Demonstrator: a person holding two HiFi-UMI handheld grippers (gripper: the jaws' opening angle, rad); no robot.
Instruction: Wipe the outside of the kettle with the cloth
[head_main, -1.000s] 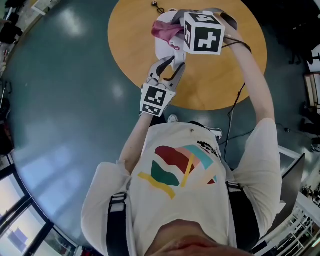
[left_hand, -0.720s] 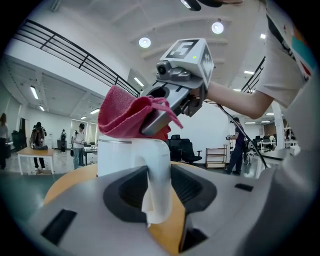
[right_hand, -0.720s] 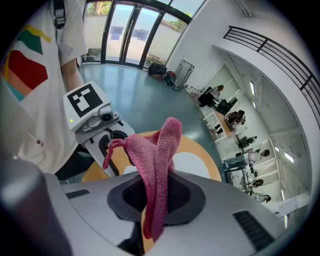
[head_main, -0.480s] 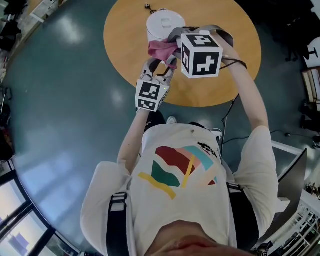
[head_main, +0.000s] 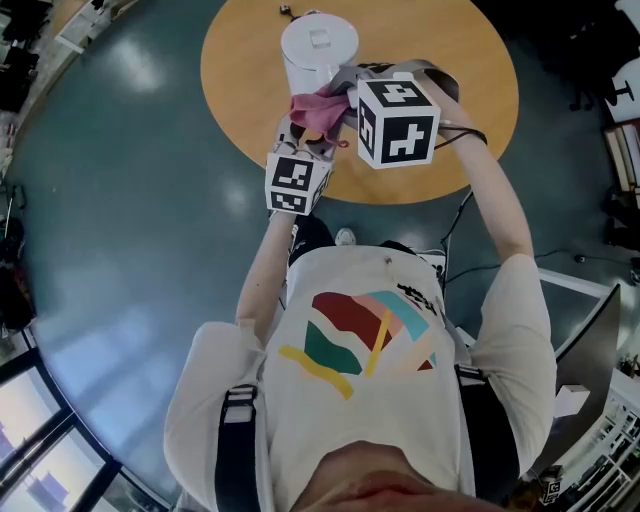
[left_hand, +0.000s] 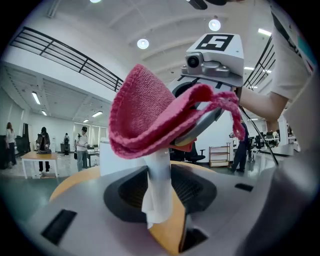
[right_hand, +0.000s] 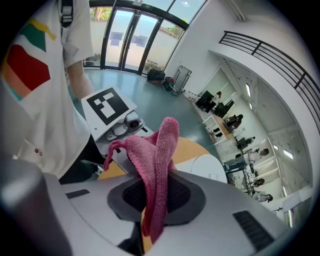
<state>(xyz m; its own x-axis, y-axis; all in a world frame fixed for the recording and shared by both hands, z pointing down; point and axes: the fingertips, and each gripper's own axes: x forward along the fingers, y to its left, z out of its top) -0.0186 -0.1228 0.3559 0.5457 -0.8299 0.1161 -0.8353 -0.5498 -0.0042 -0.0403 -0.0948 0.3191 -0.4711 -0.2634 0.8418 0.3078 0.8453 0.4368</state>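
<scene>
Right gripper (right_hand: 152, 210): jaws clamped on the pink cloth (right_hand: 156, 160). The cloth comes up out of them as a folded bunch, with one thin corner trailing off sideways. Left gripper (left_hand: 159, 192): jaws read as a single white column, pressed together, nothing visible between them lower down. Their tips are buried under the cloth's bottom fold, so can't tell if they nip it. Right gripper's grey finger and camera hang just above that fold, nose to nose with the left. Head view: both grippers meet on the near side of the white kettle (head_main: 318, 45). Left marker cube (head_main: 296, 183) is low-left, right marker cube (head_main: 397, 120) higher and to the right. The cloth is bunched between the cubes and the kettle's near wall. It overlaps the wall in that view, but contact isn't confirmable. Kettle is upright on the round wooden table (head_main: 440, 160), toward the far-left part. A small dark item (head_main: 285, 10) sits just beyond it, too small to identify. Table stands on a glossy grey-blue floor (head_main: 130, 220). Both arms are stretched forward from a white printed shirt (head_main: 350, 350).
</scene>
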